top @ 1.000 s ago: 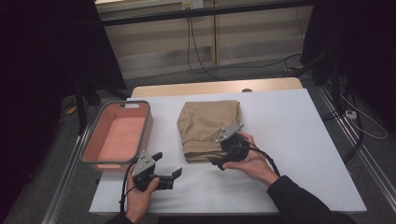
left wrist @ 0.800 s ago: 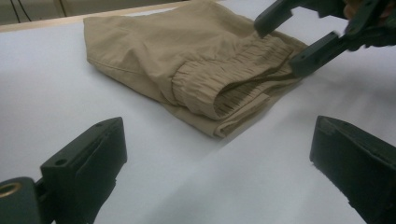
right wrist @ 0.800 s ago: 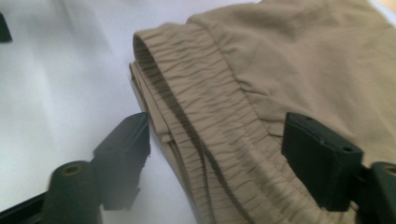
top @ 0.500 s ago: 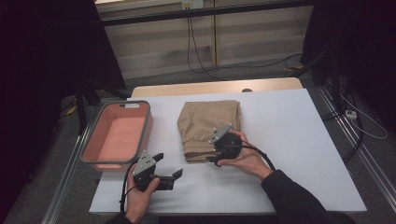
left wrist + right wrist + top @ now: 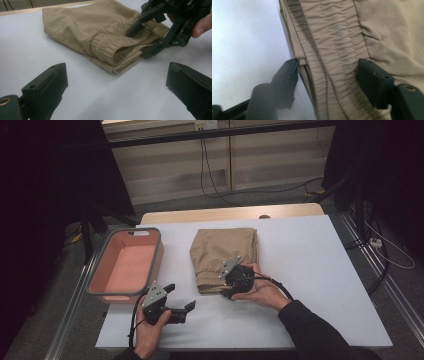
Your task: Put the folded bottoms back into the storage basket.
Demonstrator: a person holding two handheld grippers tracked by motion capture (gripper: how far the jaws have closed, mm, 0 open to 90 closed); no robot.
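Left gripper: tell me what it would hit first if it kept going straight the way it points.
Likely the folded tan trousers, at their gathered waistband. The left gripper stands open over bare white table, the right gripper beyond; depth is hard to judge.

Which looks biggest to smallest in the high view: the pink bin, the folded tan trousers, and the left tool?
1. Pink bin
2. Folded tan trousers, only slightly smaller than the bin
3. Left tool, clearly smallest
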